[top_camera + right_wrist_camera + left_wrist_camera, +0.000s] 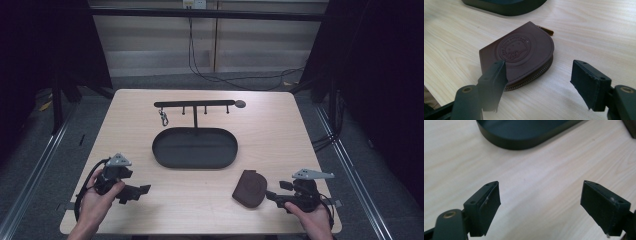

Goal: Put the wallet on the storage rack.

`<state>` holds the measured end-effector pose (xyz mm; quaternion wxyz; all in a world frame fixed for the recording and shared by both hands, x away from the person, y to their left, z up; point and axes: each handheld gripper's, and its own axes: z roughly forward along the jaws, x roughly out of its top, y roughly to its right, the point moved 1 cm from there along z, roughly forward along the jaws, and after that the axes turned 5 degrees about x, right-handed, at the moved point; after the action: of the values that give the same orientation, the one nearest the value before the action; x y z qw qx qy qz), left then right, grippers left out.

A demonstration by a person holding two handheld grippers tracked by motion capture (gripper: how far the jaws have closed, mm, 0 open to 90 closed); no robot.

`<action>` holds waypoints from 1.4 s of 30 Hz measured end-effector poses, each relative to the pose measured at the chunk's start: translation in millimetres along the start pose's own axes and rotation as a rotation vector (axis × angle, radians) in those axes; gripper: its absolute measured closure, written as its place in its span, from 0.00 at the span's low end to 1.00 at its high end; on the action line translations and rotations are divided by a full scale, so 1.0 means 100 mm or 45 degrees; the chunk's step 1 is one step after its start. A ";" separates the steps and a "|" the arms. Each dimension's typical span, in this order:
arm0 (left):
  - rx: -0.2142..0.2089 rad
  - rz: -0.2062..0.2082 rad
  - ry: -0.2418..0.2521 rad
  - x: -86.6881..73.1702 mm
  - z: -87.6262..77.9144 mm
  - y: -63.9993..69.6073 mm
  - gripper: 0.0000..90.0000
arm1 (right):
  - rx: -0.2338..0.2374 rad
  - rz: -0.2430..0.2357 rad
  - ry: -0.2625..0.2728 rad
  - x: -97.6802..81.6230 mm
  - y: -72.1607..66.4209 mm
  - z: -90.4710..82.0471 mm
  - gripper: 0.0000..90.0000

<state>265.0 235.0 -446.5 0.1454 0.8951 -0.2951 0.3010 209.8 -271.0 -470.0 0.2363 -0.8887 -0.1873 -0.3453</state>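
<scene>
Left gripper (142,190) low over table (280,130), jaws wide apart, nothing between, pointing right. Right gripper (269,194) low, jaws wide apart, pointing left. Both hands grip from below.

Pouch (249,188) near the table's (270,130) front edge, right of and before the tray (195,148).

Count: 1 table (280,140), 1 tray (195,148), 1 hook rack (195,104) with 1 keyring (163,118) hanging on it, 1 brown pouch (524,56), 2 grippers: left gripper (540,195), right gripper (539,80).
</scene>
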 end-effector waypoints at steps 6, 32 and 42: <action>-0.067 -0.002 -0.038 -0.43 0.03 0.16 0.22 | 0.023 0.006 -0.019 0.09 -0.01 -0.06 0.32; -0.078 -0.073 0.204 -0.35 0.08 0.06 0.24 | 0.093 -0.059 -0.560 0.68 0.02 0.53 0.21; -0.060 -0.039 0.167 -0.36 0.08 0.10 0.24 | 0.105 -0.076 -0.756 0.79 0.00 0.73 0.19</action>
<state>239.4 239.8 -474.4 0.1900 0.8743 -0.2780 0.3497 302.8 -217.7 -461.8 0.1966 -0.9346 -0.2881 -0.0693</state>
